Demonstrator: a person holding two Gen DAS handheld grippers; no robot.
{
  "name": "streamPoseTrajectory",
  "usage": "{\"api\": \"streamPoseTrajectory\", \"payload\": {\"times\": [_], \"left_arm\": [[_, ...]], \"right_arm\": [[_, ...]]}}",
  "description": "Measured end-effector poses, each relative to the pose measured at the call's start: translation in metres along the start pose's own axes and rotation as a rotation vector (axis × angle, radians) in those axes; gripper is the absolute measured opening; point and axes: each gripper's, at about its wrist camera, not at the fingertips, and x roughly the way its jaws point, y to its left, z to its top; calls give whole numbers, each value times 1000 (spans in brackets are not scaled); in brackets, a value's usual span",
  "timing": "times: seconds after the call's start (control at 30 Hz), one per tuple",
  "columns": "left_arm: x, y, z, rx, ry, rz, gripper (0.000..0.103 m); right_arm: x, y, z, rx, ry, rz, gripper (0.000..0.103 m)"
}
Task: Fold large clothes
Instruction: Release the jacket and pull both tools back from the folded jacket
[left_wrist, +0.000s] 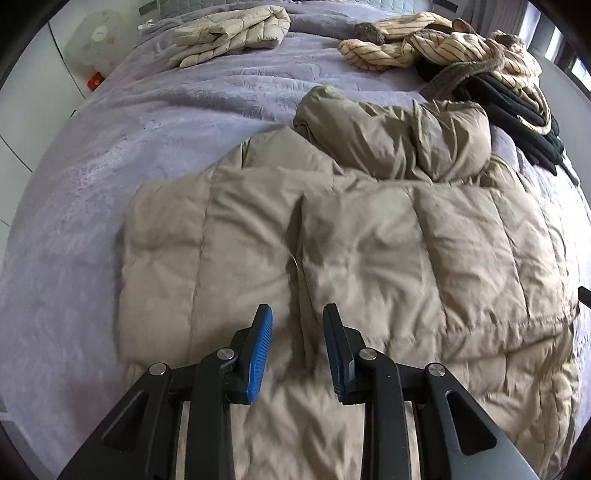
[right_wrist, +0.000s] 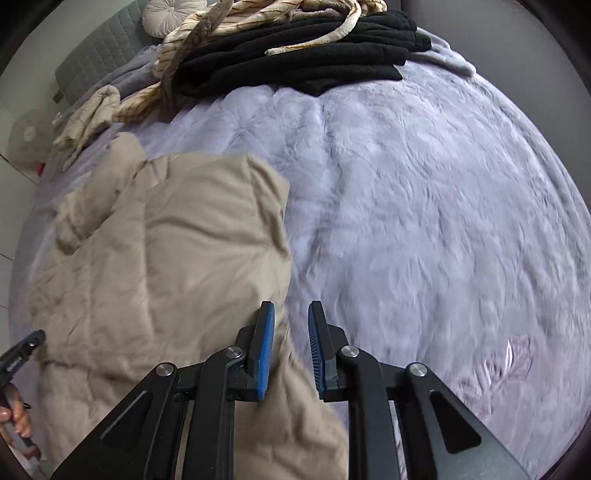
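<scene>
Beige quilted fabric fills the near ground: a padded down jacket (left_wrist: 354, 240) lies spread on the bed, directly beneath both tools. The left gripper (left_wrist: 297, 314) hangs over the jacket's body with its blue pads apart and nothing between them. The right gripper (right_wrist: 291, 310) hovers at the jacket's right-hand edge, jaws parted too, gripping nothing; cloth shows in the gap but the pads do not press it. In the right wrist view a hand (right_wrist: 14, 413) shows at 8 o'clock. From that edge, toward 3 o'clock, the lavender plush bedspread (right_wrist: 424, 221) runs bare out to the mattress border. The jacket looks puffy and creased, stitched in broad panels, with a bunched sleeve (left_wrist: 406, 136) at 1 o'clock. Farther off, a folded cream quilted garment (left_wrist: 229, 35) sits at 11 o'clock, and striped fleece clothing (left_wrist: 443, 44) rests on black clothes (right_wrist: 314, 51) at 1 o'clock.
</scene>
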Motion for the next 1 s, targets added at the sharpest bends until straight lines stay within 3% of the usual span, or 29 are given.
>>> {"api": "streamPoseTrajectory", "payload": {"times": [0.1,0.23,0.4,0.63,0.77,0.93,1.0], "left_arm": [[-7,-3,-10,-15,16,-7,30],[-16,-5,-21,-32,34,1,30],[-20,-4,-30,-44,56,20,30],[-26,-9,-43,-60,97,29,30],[-38,-12,-52,-55,109,32,30],[-54,-13,-57,-57,110,29,30],[-59,-15,-58,-61,114,22,30]], "right_arm": [[-9,0,-6,3,2,14,42],[-15,-3,-9,7,17,6,42],[-1,6,-9,15,96,130,42],[46,7,-5,18,174,20,45],[28,9,-5,8,172,12,47],[-8,5,-10,24,169,96,47],[-18,6,-15,19,169,118,54]]}}
